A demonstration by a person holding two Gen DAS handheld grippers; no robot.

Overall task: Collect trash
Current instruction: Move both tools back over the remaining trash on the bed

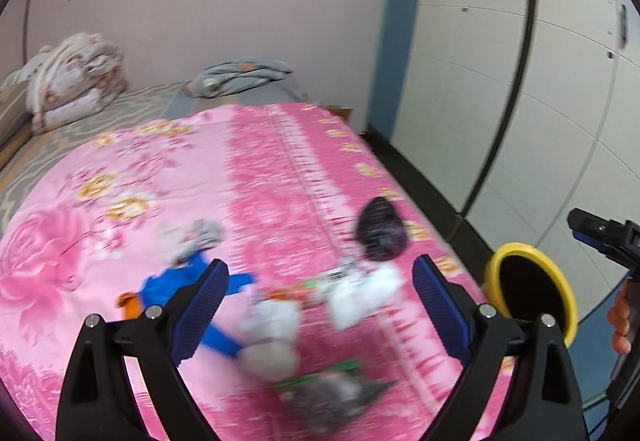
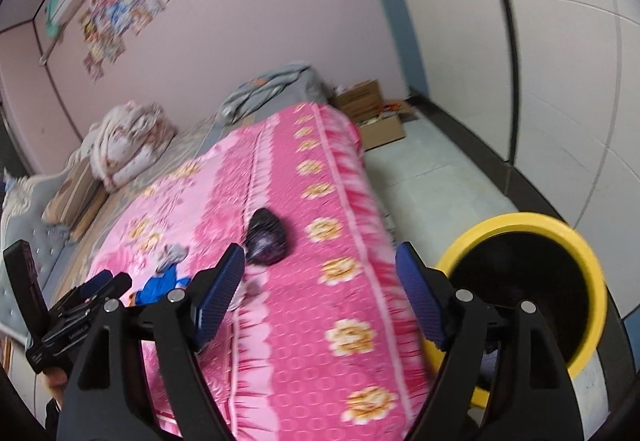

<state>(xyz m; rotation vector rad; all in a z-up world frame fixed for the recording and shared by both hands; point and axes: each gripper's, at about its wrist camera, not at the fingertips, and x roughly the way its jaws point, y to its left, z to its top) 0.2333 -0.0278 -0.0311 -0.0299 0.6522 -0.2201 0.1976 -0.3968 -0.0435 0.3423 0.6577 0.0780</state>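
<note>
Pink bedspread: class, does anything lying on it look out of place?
Yes. Litter is scattered over the pink bedspread: a dark crumpled bag, white crumpled wads, a blue wrapper and a blurred grey-green packet. The yellow-rimmed bin stands beside the bed.

Black tongs (image 1: 320, 305), blue ribbed pads (image 1: 200, 309), silver screws (image 1: 153, 312)

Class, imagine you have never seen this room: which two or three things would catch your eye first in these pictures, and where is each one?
The bright pink floral blanket covering the bed dominates both views. Trash lies scattered on it: a dark crumpled bag near the middle and white wads with a blue scrap close to the open left claw. A yellow-rimmed bin stands on the floor beside the bed, just right of the open right claw.
</note>
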